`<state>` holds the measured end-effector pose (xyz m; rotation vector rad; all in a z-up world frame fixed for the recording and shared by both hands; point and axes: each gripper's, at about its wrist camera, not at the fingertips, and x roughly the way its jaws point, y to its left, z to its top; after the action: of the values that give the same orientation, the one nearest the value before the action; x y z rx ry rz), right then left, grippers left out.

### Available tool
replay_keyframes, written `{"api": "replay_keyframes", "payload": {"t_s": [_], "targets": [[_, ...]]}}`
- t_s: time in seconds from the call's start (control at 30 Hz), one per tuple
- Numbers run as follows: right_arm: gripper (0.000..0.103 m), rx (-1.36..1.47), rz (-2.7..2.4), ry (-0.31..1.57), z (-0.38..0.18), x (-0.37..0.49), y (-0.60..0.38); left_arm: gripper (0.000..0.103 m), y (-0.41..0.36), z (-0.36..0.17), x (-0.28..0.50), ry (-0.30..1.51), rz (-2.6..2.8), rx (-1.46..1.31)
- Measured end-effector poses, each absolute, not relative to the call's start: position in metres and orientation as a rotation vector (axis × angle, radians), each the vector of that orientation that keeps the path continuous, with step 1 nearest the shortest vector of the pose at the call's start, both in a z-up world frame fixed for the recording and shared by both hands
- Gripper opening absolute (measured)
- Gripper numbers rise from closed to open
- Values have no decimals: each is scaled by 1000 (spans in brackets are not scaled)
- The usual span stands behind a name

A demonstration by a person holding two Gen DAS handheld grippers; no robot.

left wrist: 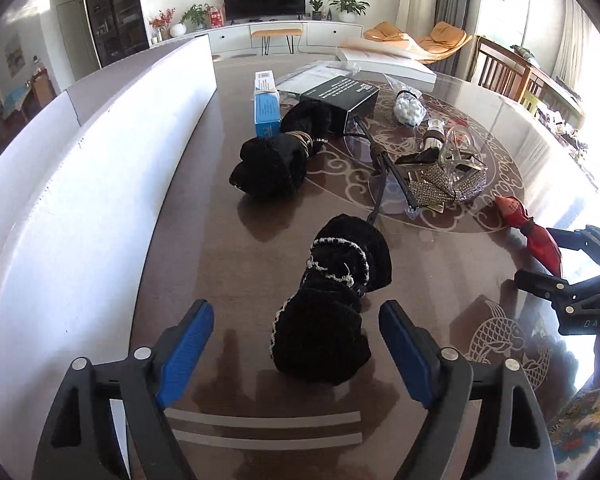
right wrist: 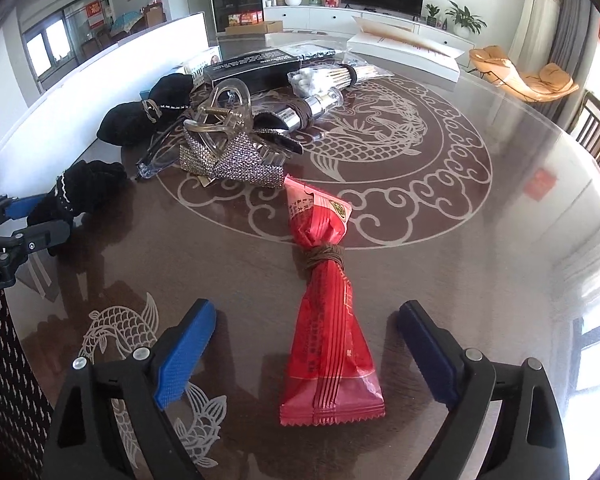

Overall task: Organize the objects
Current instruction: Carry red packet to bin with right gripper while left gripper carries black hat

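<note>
A black velvet bundle with a beaded white band lies on the brown patterned table, between the blue pads of my left gripper, which stands open and clear of it. The same bundle shows at the left of the right wrist view. A red packet stack tied with a brown band lies flat between the pads of my right gripper, also open and not touching it. That packet stack appears at the right of the left wrist view. A second black bundle lies farther back.
Farther on are a blue box, a black box, a cotton swab bundle, a clear hair clip on a rhinestone bow, and a silver tube. A white board lines the table's left side.
</note>
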<state>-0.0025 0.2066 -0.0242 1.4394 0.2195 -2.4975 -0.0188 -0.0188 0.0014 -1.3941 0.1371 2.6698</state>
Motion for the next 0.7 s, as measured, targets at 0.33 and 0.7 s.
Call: {"api": "replay_keyframes", "payload": {"t_s": [0.33,0.7], "targets": [[20,1442,-2414,8,10,-4,230,31,-20,19,-2,60,2657,-1316],[20,1058,-2186,-293,115,-15,67,31,-192,109,6,-171,2949,-1253]]}}
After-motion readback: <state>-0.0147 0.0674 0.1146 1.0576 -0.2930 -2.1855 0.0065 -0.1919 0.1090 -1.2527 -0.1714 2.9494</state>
